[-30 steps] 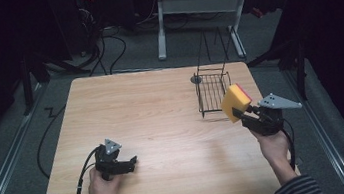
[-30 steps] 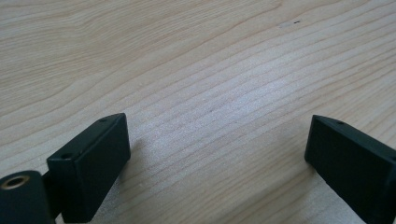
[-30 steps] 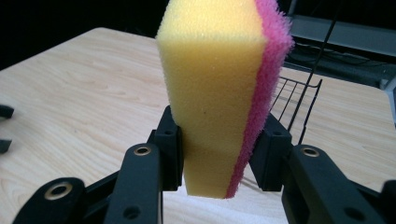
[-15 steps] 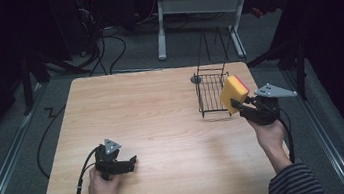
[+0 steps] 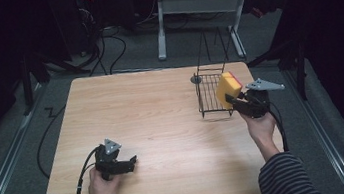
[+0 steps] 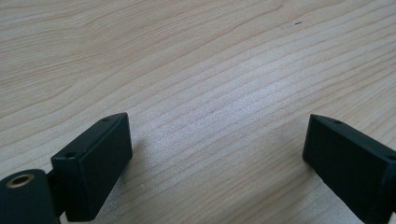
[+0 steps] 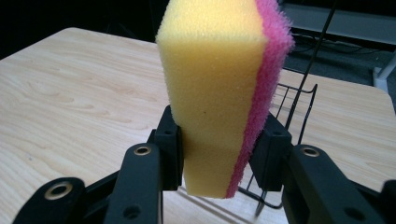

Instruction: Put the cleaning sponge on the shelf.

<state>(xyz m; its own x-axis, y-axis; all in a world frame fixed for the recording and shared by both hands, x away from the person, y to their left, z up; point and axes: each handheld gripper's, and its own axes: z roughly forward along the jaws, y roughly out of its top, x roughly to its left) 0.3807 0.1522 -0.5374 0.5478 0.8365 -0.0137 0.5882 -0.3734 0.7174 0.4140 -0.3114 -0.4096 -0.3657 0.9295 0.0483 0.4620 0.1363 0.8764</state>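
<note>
Sponge (image 7: 215, 93): yellow foam, pink scouring face

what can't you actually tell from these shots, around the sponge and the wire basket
- Basket floor: in the high view the sponge and right gripper cover part of the wire basket; whether anything lies inside is too small to tell.
- Basket in the right gripper view: the sponge hides most of it.
- Small dark round thing beside the basket: too small to identify.
- Left gripper: its jaws stand open over bare table.
</note>
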